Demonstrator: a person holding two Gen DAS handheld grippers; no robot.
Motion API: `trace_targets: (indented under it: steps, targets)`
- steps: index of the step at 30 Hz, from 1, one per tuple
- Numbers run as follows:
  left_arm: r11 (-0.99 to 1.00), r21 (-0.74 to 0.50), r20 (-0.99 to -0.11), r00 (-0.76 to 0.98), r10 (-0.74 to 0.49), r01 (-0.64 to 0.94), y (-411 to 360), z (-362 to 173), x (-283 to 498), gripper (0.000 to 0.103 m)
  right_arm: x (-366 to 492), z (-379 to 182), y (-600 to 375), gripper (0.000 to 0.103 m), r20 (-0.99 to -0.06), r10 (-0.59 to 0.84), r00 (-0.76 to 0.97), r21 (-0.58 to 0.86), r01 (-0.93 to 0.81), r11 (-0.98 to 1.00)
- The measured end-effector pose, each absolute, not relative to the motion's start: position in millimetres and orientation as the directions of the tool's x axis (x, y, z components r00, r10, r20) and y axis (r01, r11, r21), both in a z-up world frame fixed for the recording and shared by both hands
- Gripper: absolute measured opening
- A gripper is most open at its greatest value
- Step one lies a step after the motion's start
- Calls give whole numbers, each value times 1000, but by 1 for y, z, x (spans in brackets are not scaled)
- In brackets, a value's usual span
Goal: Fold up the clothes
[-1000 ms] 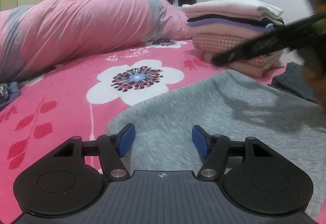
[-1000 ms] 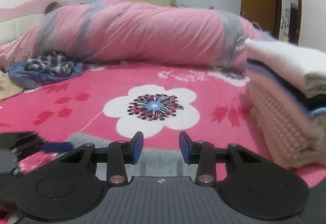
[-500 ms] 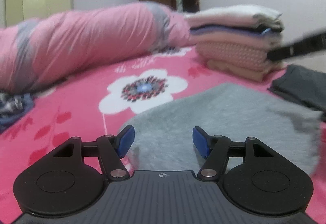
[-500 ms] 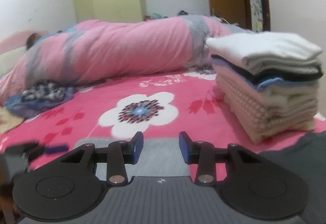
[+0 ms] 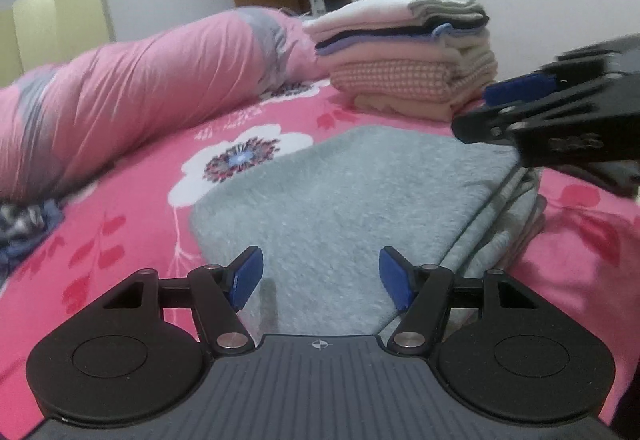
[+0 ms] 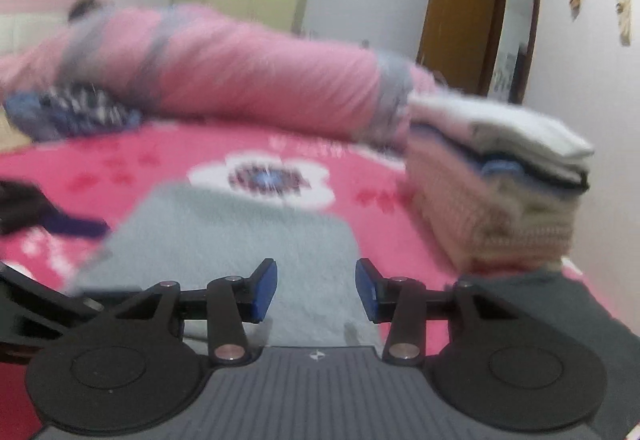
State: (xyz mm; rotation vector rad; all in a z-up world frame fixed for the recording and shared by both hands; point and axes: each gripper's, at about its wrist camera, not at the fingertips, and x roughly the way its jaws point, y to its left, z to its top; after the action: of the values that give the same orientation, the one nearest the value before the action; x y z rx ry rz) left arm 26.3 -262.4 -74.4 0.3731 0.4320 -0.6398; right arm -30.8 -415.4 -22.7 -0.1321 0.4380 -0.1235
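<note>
A folded grey garment (image 5: 352,196) lies on the pink floral bedspread (image 5: 132,200), near a stack of folded clothes (image 5: 412,52) at far right. The left gripper (image 5: 320,274) and right gripper (image 6: 316,290) hover over it, fingers spread, grasping nothing.

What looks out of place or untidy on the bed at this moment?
Little stands out. The folded grey garment lies flat, though its layered edges fan out unevenly on one side. A crumpled heap of dark patterned clothes sits unfolded by the rolled pink quilt. The stack of folded clothes stands fairly straight.
</note>
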Motion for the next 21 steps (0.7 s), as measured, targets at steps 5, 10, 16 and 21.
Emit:
trace_targets:
  steps: [5,10,16,21]
  targets:
    - [753,206,-503,727,-466,625,-267,-77,20,65,-33,-64,-409,49,-436,-143,888,-141,89,986]
    - [767,201,-504,736,-452,609,-266,-77,17,65,-38,-69,-406,50,-411,-161,897,-132,116,984]
    - [784,193,-502,746,-437,590,-264,-76,12,65,-50,-72,-406,52,-383,-165,909,-120,128,985]
    - [794,200,-497,758,-422,573,-265,-75,8,65,-56,-76,-401,62,-360,-206,910,-151,161,975]
